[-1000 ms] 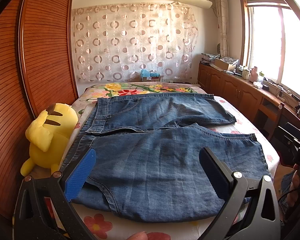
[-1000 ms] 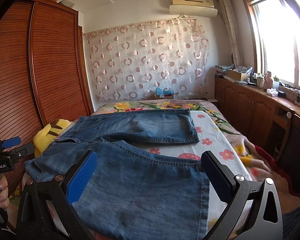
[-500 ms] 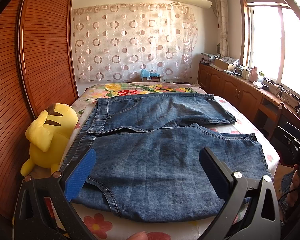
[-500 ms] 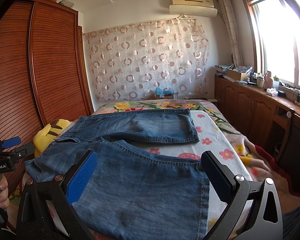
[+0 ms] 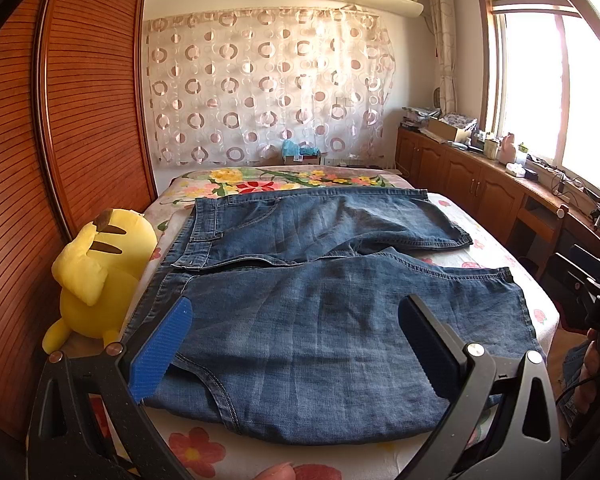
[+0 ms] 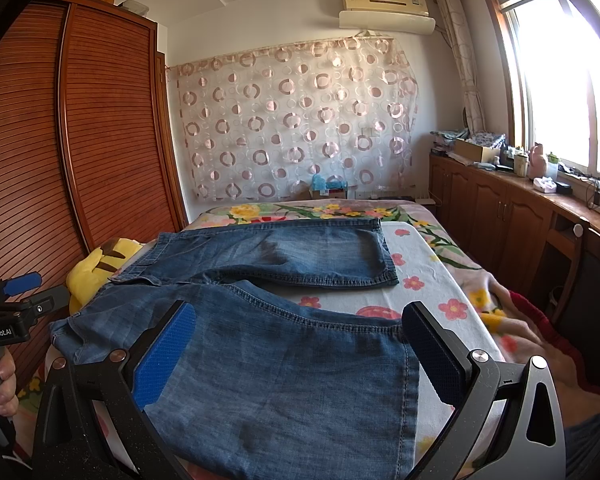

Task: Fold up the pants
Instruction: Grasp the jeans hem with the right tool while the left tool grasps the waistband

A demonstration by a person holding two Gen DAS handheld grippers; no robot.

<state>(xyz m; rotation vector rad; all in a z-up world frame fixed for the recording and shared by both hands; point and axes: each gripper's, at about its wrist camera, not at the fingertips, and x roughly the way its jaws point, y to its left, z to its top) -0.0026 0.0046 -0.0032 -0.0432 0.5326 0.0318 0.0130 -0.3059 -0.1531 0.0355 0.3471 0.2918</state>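
Blue denim pants [image 5: 320, 320] lie spread flat on the floral bed, waistband to the left, both legs running right; they also show in the right wrist view [image 6: 284, 364]. The far leg [image 6: 300, 256] lies apart from the near leg. My left gripper [image 5: 296, 344] is open and empty, held above the near leg close to the waistband and pocket. My right gripper [image 6: 300, 352] is open and empty, above the near leg by its hem. The left gripper's body [image 6: 8, 320] shows at the left edge of the right wrist view.
A yellow plush toy [image 5: 100, 272] sits at the bed's left edge against the wooden wardrobe [image 5: 60, 140]. Wooden cabinets [image 6: 520, 216] with clutter run along the right wall under the window. The bed's floral sheet [image 6: 440, 280] shows right of the pants.
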